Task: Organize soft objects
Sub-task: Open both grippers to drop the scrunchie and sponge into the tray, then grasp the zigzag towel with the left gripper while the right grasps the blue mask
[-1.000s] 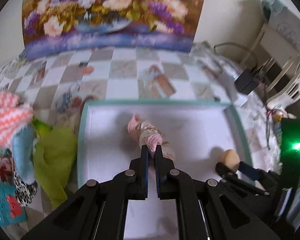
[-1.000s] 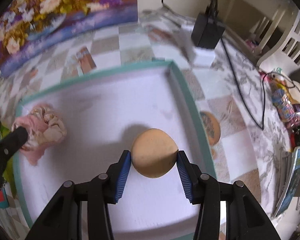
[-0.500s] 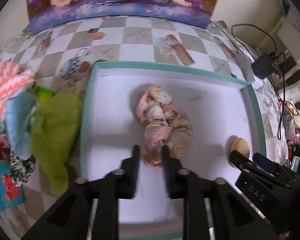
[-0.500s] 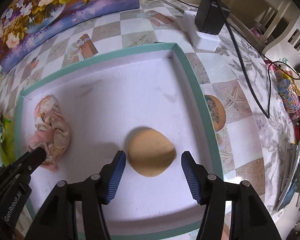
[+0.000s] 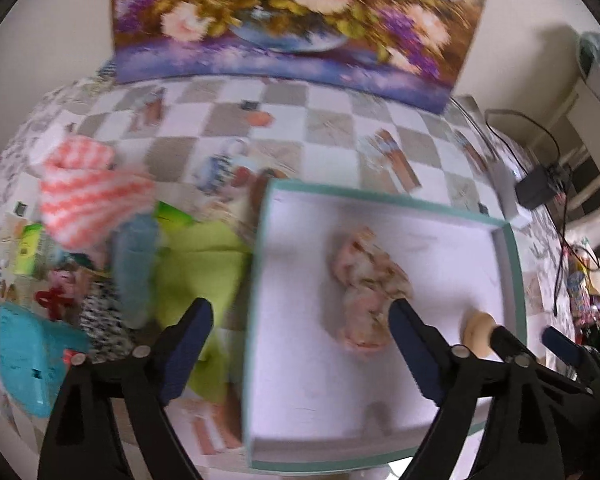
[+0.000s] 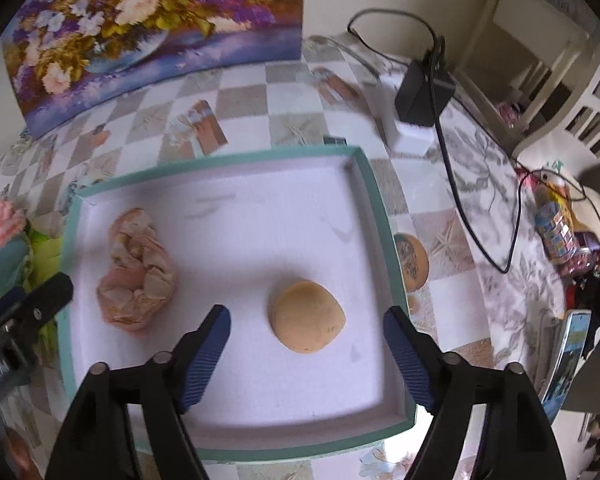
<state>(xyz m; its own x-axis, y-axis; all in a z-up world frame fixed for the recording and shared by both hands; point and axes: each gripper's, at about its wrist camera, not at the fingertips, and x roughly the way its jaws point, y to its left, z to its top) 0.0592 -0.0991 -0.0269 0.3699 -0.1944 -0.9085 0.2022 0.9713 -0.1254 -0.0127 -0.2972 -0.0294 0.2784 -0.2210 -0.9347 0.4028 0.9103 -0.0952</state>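
Note:
A white tray with a teal rim [image 5: 514, 264] [image 6: 374, 184] lies on the checked tablecloth. In it lie a crumpled pink floral cloth [image 5: 370, 280] [image 6: 138, 276] at the left and a tan round soft bun [image 6: 306, 318] [image 5: 478, 326] at the right. My left gripper [image 5: 300, 344] is open and empty, raised above the tray's left rim. My right gripper [image 6: 306, 346] is open and empty, raised just in front of the bun. A pile of soft things lies left of the tray: a lime green cloth [image 5: 198, 272], a light blue cloth [image 5: 134, 264], an orange-and-white striped cloth [image 5: 88, 196].
A flower painting [image 5: 284, 20] leans on the wall at the back. A black adapter on a white block [image 6: 418, 100] with cables sits right of the tray. A teal toy [image 5: 28, 356] and small items lie far left. Clutter lies at the right table edge [image 6: 560, 228].
Both grippers opened, let go and pulled back and up: the left released the pink cloth, the right released the bun. The left gripper has also swung left toward the pile.

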